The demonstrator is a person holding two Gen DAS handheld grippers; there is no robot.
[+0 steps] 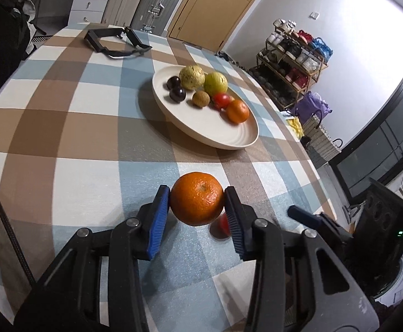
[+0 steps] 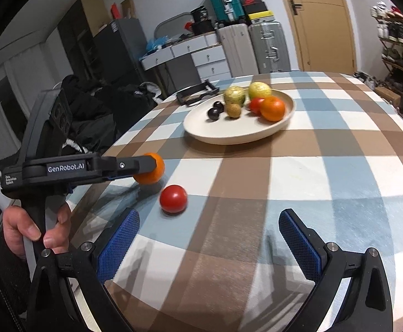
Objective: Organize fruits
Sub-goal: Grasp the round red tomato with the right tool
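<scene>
Just above the checked cloth, left tongs [image 1: 197, 203] clamp an orange [image 1: 197, 197], angled downward; right tongs [image 2: 209, 232] gape wide.

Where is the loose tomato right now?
In the right wrist view the tomato sits on the checked tablecloth, just ahead of the open right claw and beside the orange gripped by the left claw, short of the plate.

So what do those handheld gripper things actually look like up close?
Each is black plastic with two fingers, the inner faces lined with blue textured pads, joined by linkages with silver pivot screws. The left gripper has white "GenRobot.AI" lettering on its side and a pistol-style handle. A dark braided cable runs beside it. A small green light glows on the right gripper's body.
</scene>
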